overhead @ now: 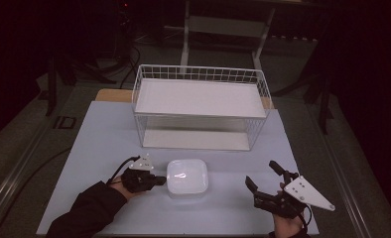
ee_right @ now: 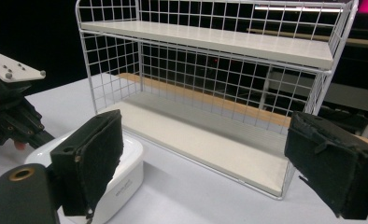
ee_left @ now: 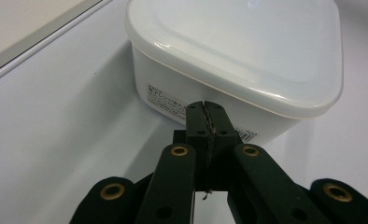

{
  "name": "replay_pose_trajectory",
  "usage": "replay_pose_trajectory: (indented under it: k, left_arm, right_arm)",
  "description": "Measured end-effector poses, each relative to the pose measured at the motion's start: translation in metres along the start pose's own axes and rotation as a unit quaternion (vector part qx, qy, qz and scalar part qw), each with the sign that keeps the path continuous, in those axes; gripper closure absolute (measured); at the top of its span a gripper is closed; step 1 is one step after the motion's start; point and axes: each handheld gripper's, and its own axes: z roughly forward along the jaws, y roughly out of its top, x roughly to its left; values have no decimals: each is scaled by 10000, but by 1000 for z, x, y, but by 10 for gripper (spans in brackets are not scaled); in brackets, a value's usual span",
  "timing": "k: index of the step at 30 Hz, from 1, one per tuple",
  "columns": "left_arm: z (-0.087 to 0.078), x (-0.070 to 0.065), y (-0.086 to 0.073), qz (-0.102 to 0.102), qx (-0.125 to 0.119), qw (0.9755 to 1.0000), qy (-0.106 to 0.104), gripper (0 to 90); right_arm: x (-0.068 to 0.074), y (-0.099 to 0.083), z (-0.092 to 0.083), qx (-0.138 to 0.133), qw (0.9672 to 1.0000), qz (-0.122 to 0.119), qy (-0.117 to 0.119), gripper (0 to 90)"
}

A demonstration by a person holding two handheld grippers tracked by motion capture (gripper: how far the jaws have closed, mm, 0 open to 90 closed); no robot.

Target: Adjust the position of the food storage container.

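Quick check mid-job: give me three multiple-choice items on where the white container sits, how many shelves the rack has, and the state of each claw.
1. The white lidded container sits:
A. on the rack's top shelf
B. on the table in front of the wire rack
C. on the floor

2. The rack's shelves number:
A. one
B. two
C. four

3. The claws stand:
A. both open
B. left claw shut, right claw open
C. left open, right shut

Key:
1 B, the high view shows it on the table between the claws.
2 B, an upper and a lower board show.
3 B, the left pads meet with nothing between them; the right pads stand wide apart.
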Motion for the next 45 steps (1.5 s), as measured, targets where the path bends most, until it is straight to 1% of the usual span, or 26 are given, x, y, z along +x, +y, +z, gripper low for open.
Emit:
replay_pose_trajectory:
  k: [5, 8, 9, 12, 15, 16, 21, 26, 35, 40, 42, 45]
  left_arm:
    - [5, -3, 4, 7, 9, 10000, -54, 892]
    - [8, -6, 7, 54, 31, 9999, -80, 892]
    - [11, -9, 9, 83, 42, 9999, -113, 892]
    - [14, -10, 11, 81, 33, 9998, -157, 892]
    - [16, -11, 13, 89, 33, 9998, -152, 892]
    - [16, -11, 13, 119, 42, 9998, -153, 892]
    - [20, -13, 16, 115, 38, 9998, -150, 892]
    - [24, -12, 19, 112, 56, 9999, -93, 892]
    - [31, -9, 23, 71, 39, 10000, -58, 892]
    - [33, -5, 25, -12, -9, 10000, -52, 892]
    - [34, -4, 26, 10, 4, 10000, -24, 892]
    - [35, -3, 27, -31, -28, 10000, 2, 892]
  right_arm:
    - [0, 1, 1, -19, 10000, -15, 25, 114]
    - [0, 1, 1, -22, 10000, -27, 31, 114]
    - [0, 1, 2, -23, 10000, -33, 33, 114]
    - [0, 1, 3, -7, 10000, -41, 51, 114]
    - [1, 0, 4, 7, 10000, -62, 54, 114]
    - [1, 0, 4, 10, 10000, -81, 53, 114]
    - [2, 0, 4, 22, 9999, -83, 64, 114]
    - [2, 0, 5, 34, 9999, -90, 67, 114]
    - [2, 0, 4, 39, 9999, -95, 62, 114]
    - [2, -1, 4, 57, 9999, -106, 74, 114]
    - [3, -1, 5, 55, 9999, -109, 77, 114]
    - [3, 0, 5, 66, 9999, -119, 95, 114]
